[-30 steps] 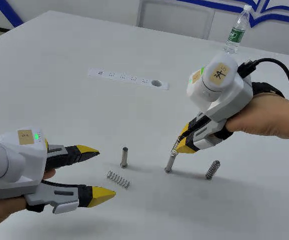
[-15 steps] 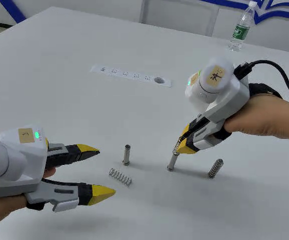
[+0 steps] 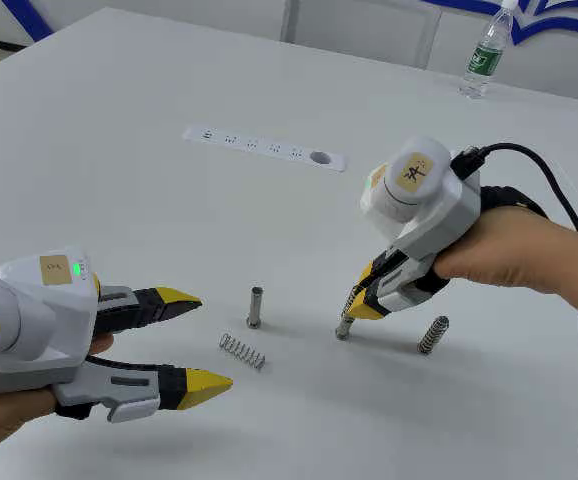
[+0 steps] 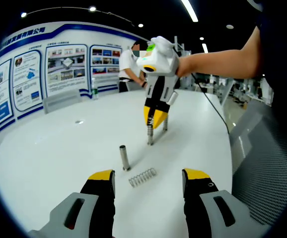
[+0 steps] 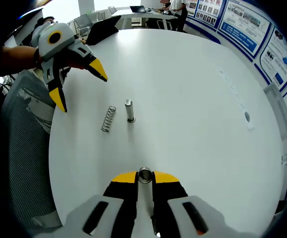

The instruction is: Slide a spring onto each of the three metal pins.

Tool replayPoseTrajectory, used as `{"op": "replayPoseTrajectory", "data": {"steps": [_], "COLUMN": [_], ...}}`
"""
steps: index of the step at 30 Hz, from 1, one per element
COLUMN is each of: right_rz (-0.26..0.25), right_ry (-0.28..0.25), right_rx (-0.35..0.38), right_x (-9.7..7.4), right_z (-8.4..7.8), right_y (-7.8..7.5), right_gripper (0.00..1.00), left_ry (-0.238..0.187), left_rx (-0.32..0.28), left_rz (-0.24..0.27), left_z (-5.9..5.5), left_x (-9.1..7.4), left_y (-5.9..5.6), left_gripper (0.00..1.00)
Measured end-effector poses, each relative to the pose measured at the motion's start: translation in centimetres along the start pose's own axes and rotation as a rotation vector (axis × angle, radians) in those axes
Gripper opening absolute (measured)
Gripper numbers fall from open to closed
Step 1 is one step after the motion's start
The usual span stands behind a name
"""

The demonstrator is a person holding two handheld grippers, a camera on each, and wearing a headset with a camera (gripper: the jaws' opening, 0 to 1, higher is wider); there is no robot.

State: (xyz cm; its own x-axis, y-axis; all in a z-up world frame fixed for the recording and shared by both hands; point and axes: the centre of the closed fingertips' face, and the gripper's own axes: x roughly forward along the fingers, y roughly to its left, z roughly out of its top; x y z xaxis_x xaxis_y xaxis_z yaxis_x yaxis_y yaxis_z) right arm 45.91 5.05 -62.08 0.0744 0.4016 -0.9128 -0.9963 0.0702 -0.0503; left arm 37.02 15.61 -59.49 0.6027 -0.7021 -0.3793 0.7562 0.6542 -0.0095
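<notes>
While the right gripper (image 3: 361, 305) clamps a spring (image 5: 144, 175) atop the middle pin (image 3: 343, 328), any tilt could jam or fling it; the left gripper (image 3: 197, 340), jaws apart, hovers at the pin's nine o'clock.

Loose spring (image 3: 241, 351) lies at upright bare pin's (image 3: 255, 306) seven o'clock; at three, my held spring (image 3: 351, 300) caps middle pin (image 3: 343, 328); sprung pin (image 3: 432, 334) beyond.

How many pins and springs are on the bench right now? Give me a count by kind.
Pins: 2, the bare pin and the middle pin; a third probably hides inside the standing spring.
Springs: 3, the standing spring, the loose spring and the held spring in the right gripper.
Total: 5 seen.
</notes>
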Motion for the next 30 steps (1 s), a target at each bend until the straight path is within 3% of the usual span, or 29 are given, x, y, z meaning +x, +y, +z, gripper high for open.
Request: {"op": "replayPoseTrajectory", "data": {"steps": [15, 30], "right_rz": [0.010, -0.014], "right_ry": [0.018, -0.001], "right_rx": [0.028, 0.078], "right_x": [2.0, 0.4], "right_z": [-0.9, -2.2], "right_y": [0.3, 1.1], "right_gripper": [0.13, 0.17], "left_ry": [0.009, 0.009], "left_rx": [0.000, 0.004], "left_rz": [-0.004, -0.006], "left_z": [-0.2, -0.1], "left_x": [0.1, 0.1], "left_y": [-0.1, -0.3], "left_gripper": [0.55, 0.55]}}
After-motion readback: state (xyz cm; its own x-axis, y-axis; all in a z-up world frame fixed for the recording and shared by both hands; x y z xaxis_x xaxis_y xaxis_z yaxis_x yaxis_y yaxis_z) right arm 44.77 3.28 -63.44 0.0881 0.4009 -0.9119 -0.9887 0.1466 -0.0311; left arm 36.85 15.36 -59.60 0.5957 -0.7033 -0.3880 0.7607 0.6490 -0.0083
